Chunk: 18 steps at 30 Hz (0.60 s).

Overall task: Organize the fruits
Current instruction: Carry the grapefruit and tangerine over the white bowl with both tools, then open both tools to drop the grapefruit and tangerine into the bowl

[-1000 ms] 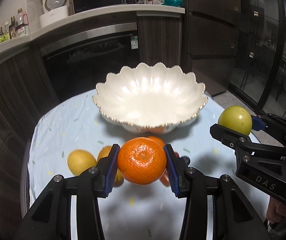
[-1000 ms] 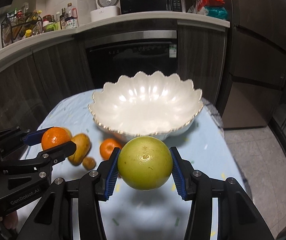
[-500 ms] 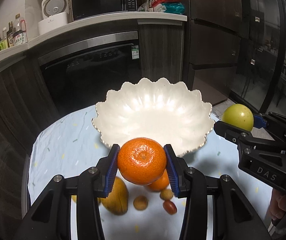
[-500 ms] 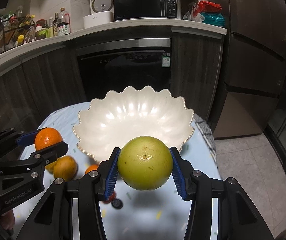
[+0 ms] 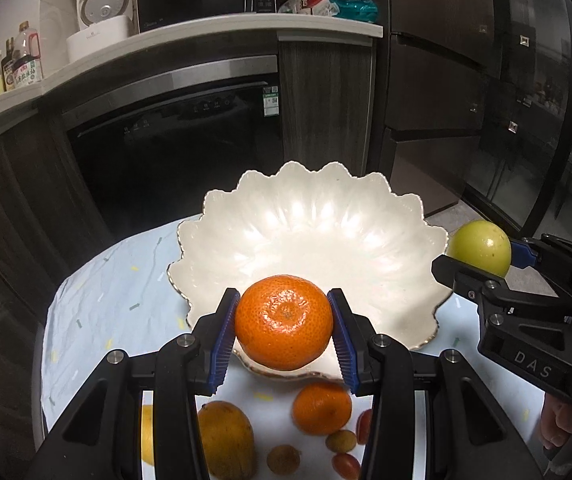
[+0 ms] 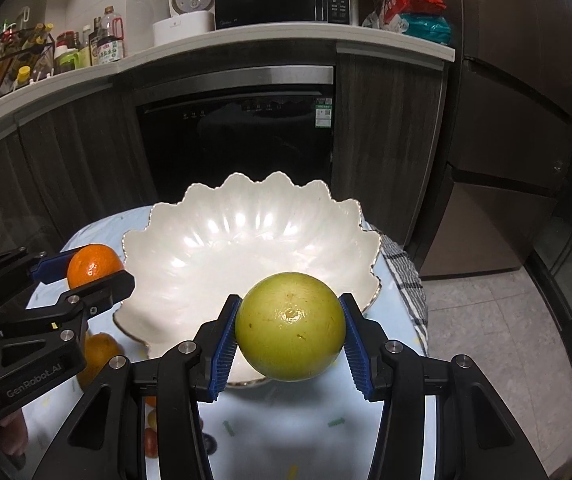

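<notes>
My left gripper (image 5: 284, 330) is shut on an orange mandarin (image 5: 284, 322), held above the near rim of a white scalloped bowl (image 5: 310, 240). My right gripper (image 6: 290, 332) is shut on a round green fruit (image 6: 290, 326), also over the bowl's (image 6: 246, 248) near rim. The bowl holds nothing. In the left wrist view the right gripper (image 5: 486, 264) and its green fruit (image 5: 480, 246) hang at the bowl's right side. In the right wrist view the left gripper (image 6: 86, 270) and mandarin (image 6: 94, 266) sit at the bowl's left side.
On the pale blue tablecloth (image 5: 98, 292) below the bowl lie a second mandarin (image 5: 322, 408), a yellow-brown fruit (image 5: 226, 440), a yellow fruit (image 5: 148, 436) and several small round fruits (image 5: 340, 440). A checked cloth (image 6: 410, 280) hangs at the table's right edge. Dark kitchen cabinets (image 5: 174, 140) stand behind.
Both grippers have moved forward toward the bowl with their fruits, which now overlap its near rim. The loose fruits on the cloth have slid to the bottom of the views.
</notes>
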Motion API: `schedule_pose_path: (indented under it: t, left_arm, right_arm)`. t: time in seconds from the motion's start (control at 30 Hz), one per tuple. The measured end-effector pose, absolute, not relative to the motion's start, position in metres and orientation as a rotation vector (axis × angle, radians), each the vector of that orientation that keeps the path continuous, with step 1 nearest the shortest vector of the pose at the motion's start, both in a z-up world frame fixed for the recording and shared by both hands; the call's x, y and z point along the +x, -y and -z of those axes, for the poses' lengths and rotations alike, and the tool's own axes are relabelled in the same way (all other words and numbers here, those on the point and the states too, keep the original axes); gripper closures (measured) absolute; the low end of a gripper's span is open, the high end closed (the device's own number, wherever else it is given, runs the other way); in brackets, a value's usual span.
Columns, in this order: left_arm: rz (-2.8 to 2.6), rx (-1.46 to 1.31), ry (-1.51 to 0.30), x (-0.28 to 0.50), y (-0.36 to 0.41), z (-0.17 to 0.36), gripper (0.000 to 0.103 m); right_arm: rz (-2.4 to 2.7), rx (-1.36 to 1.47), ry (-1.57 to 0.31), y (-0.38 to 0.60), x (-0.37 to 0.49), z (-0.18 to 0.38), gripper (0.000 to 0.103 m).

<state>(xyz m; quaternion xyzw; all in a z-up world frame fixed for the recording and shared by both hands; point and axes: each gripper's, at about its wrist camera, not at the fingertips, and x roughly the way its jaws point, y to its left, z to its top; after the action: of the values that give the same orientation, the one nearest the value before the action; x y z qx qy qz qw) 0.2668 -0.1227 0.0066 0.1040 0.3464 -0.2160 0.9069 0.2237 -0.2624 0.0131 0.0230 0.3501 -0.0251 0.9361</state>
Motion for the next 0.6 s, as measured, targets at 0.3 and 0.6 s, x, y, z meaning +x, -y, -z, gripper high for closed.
schedule_pose_path:
  t: [0.3,0.6]
  left_arm:
    - [0.446,0.216,-0.752,0.286,0.128,0.006,0.059]
    - [0.443,0.229,-0.784,0.295,0.132,0.016,0.058]
  right_arm:
    - [0.042,0.041,-0.746,0.263,0.242,-0.004,0.054]
    - [0.047,0.025,-0.769,0.262,0.251,0.003,0.054]
